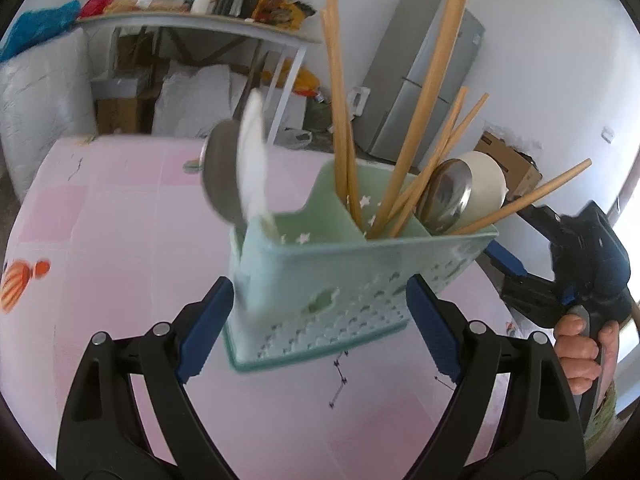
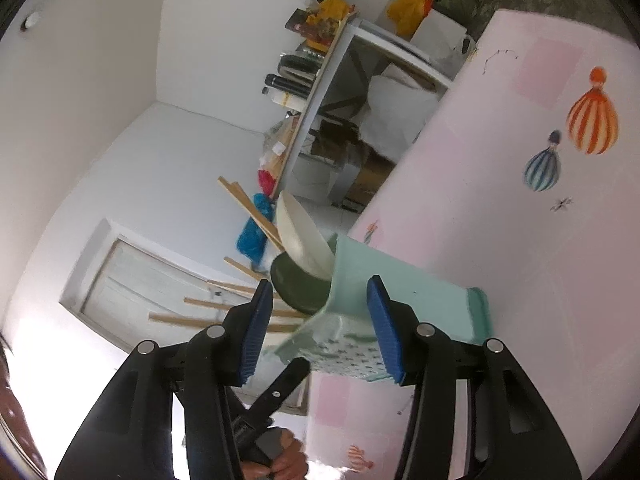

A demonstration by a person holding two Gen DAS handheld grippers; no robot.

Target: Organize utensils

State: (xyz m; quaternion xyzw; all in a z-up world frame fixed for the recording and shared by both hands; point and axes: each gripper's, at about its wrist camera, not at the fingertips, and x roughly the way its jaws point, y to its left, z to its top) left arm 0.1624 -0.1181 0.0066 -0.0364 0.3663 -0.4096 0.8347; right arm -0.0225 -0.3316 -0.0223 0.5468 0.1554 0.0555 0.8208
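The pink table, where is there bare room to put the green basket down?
The pink table is bare on the stretch between the orange balloon print and the mint utensil caddy, and also beside the striped balloon prints. It is crowded inside the caddy: wooden chopsticks, metal spoons and white spoons fill its compartments.

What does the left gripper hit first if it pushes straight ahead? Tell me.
The left gripper would first meet the mint-green utensil caddy, whose perforated wall already sits between its open fingers. The caddy is tilted and blurred, so whether it already touches the fingers is unclear.
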